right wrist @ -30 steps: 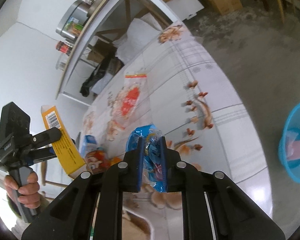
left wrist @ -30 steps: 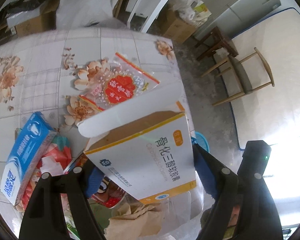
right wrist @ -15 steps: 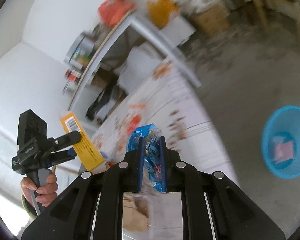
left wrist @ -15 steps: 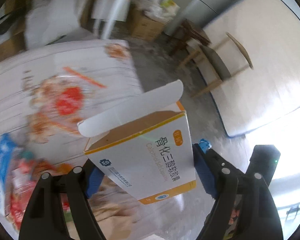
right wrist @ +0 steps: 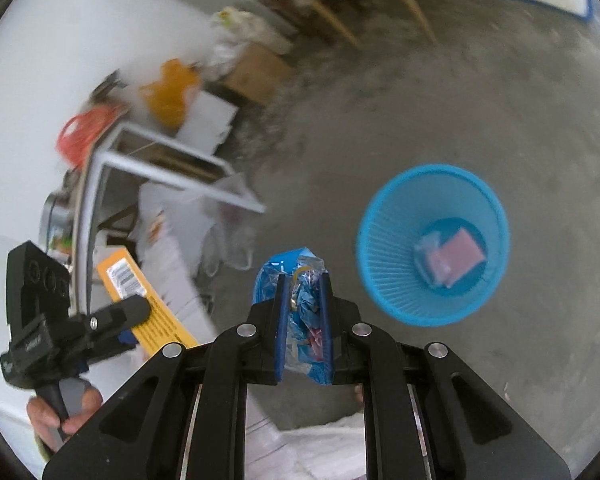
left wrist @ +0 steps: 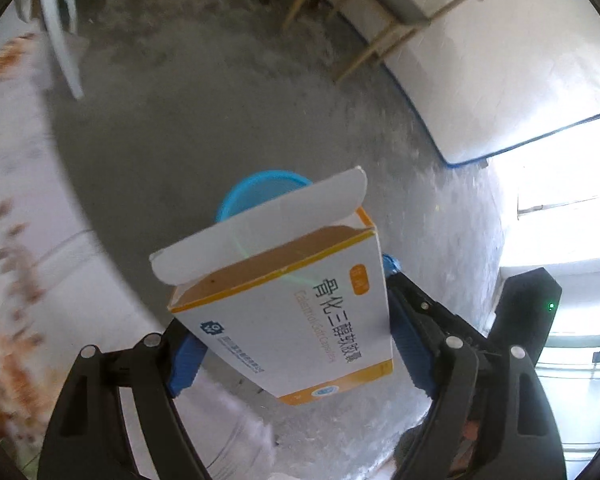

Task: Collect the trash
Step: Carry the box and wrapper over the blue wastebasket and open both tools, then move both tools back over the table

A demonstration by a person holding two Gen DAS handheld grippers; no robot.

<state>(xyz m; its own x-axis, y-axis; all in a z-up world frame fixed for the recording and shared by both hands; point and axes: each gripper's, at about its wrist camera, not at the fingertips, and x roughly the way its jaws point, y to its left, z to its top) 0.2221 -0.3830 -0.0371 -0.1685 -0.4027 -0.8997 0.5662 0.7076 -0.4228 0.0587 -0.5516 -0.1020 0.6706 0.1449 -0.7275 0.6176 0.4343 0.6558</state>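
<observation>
My left gripper (left wrist: 288, 320) is shut on a white and orange medicine box (left wrist: 296, 312) with its top flap open, held in the air above the floor. The blue trash basket (left wrist: 260, 192) is partly hidden behind the box. My right gripper (right wrist: 303, 304) is shut on a crumpled blue plastic wrapper (right wrist: 300, 280). In the right wrist view the blue basket (right wrist: 384, 272) stands on the floor to the right of the wrapper, with a pink packet (right wrist: 456, 252) inside. The left gripper with the box (right wrist: 144, 296) shows at the left there.
The floral-cloth table (left wrist: 16, 240) lies at the left, its edge curving past the basket. Wooden chairs (left wrist: 380, 8) and a mattress (left wrist: 520, 60) stand beyond on the grey concrete floor (left wrist: 220, 100). A white metal shelf frame (right wrist: 160, 164) and cardboard boxes (right wrist: 256, 72) stand at the back left.
Both grippers have swung away from the table toward the floor. The blue basket is now in front of each, and the table trash has left the views. Both still hold their items.
</observation>
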